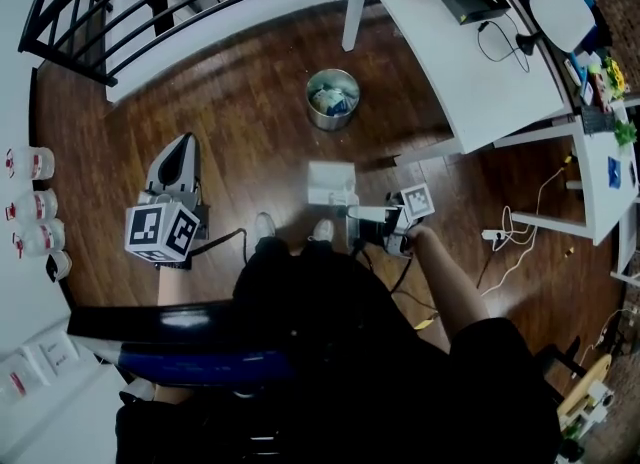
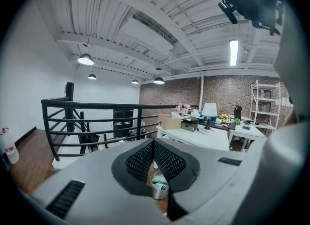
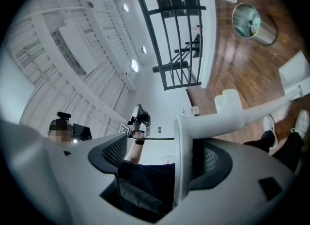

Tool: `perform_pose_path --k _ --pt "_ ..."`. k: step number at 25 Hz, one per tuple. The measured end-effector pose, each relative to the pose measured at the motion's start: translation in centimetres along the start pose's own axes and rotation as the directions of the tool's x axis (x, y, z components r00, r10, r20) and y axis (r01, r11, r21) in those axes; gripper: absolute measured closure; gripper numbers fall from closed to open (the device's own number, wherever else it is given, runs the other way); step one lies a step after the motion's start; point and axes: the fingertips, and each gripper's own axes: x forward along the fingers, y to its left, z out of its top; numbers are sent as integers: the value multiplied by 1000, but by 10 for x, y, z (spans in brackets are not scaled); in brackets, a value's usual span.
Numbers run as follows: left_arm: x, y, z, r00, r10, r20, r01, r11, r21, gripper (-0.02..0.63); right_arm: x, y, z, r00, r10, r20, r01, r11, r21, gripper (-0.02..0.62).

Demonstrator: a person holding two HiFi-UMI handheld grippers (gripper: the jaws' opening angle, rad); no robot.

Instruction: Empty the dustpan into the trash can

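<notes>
A round metal trash can with rubbish in it stands on the wooden floor ahead of me; it also appears as the can and the can. The white dustpan sits just in front of my shoes. Its handle runs back into my right gripper. In the right gripper view the handle lies against one jaw of the gripper, with a clear gap to the other; the pan is beyond. My left gripper is off to the left, its jaws shut and empty.
White desks with clutter stand to the right of the can. A black railing runs along the far left. A cable and power strip lie on the floor at right. Bottles line the left wall.
</notes>
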Motion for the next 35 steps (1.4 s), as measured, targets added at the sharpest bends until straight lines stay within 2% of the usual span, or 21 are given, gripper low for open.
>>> perform_pose_path --k 6,12,16,20,23,35 --pt "8 -4 -4 1000 -17 -2 17 1000 -8 600 -4 -8 -9 999 -34 -13 34 999 -24 213" --pt "4 -1 2 1000 -23 11 23 1000 -5 600 -5 -9 -16 990 -109 -92 102 992 -77 213" --pt "2 -4 5 999 -26 19 26 1000 9 600 -4 -11 -26 970 -174 -167 151 978 -141 213" --pt "4 -9 4 999 -40 17 40 999 13 600 -1 -14 -40 936 -257 -239 193 946 -260 215" --pt "6 -12 3 998 -54 14 54 998 14 600 -6 -15 -40 931 -285 -229 214 933 -291 215" --pt "-4 -1 8 998 -60 24 60 998 11 600 -16 -9 -38 932 -326 -161 275 922 -273 216"
